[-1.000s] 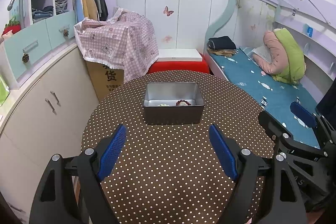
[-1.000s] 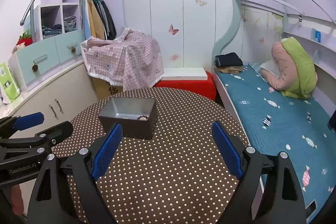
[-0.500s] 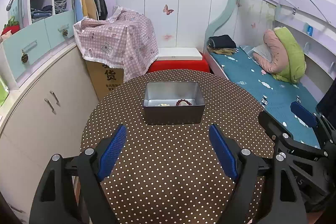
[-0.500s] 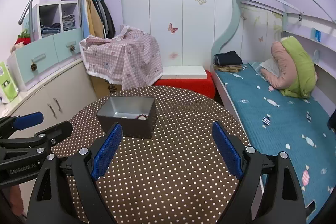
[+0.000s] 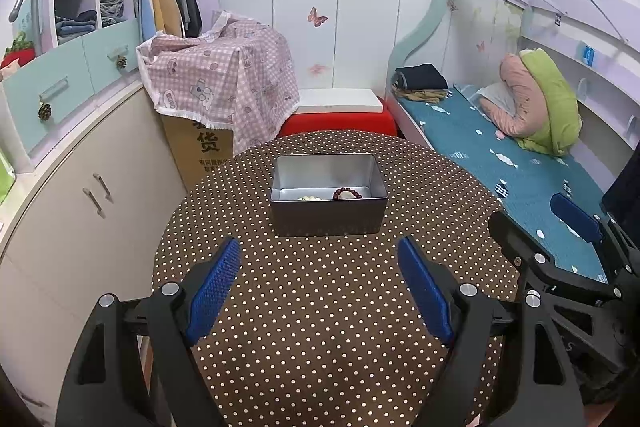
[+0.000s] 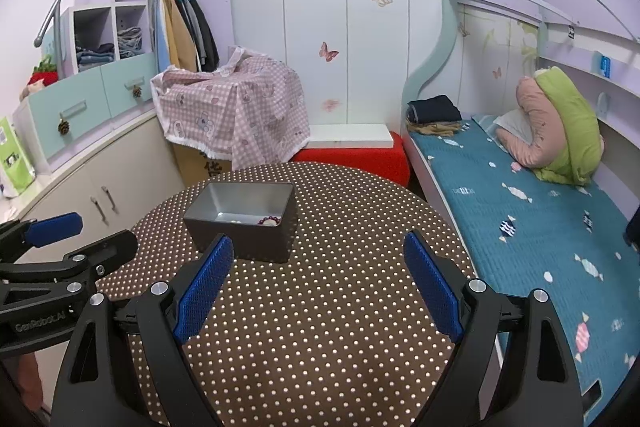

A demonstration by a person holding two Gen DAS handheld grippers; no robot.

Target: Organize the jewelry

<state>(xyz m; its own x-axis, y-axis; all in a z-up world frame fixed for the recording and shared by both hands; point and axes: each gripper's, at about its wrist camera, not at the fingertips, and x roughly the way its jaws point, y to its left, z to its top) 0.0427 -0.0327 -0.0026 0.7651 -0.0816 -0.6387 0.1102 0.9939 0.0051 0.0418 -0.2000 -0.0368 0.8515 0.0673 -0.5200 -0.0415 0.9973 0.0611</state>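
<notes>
A grey metal box (image 5: 328, 215) stands on the round brown polka-dot table (image 5: 320, 307); it also shows in the right wrist view (image 6: 244, 231). Inside lie a dark red bead bracelet (image 5: 347, 193) and a pale beaded piece (image 5: 308, 198); the bracelet also shows in the right wrist view (image 6: 269, 221). My left gripper (image 5: 320, 283) is open and empty, over the table in front of the box. My right gripper (image 6: 316, 287) is open and empty, to the right of and behind the box. Each gripper shows in the other's view, the right one (image 5: 560, 247) and the left one (image 6: 60, 247).
A bed with a teal cover (image 6: 520, 203) runs along the right. White cabinets (image 5: 80, 195) stand on the left. A cardboard box under a pink checked cloth (image 5: 224, 83) and a red stool with a white board (image 5: 340, 115) stand behind the table.
Both views have drifted slightly; the box sits a touch lower and nearer in the right wrist view. Both grippers stay open and empty.
</notes>
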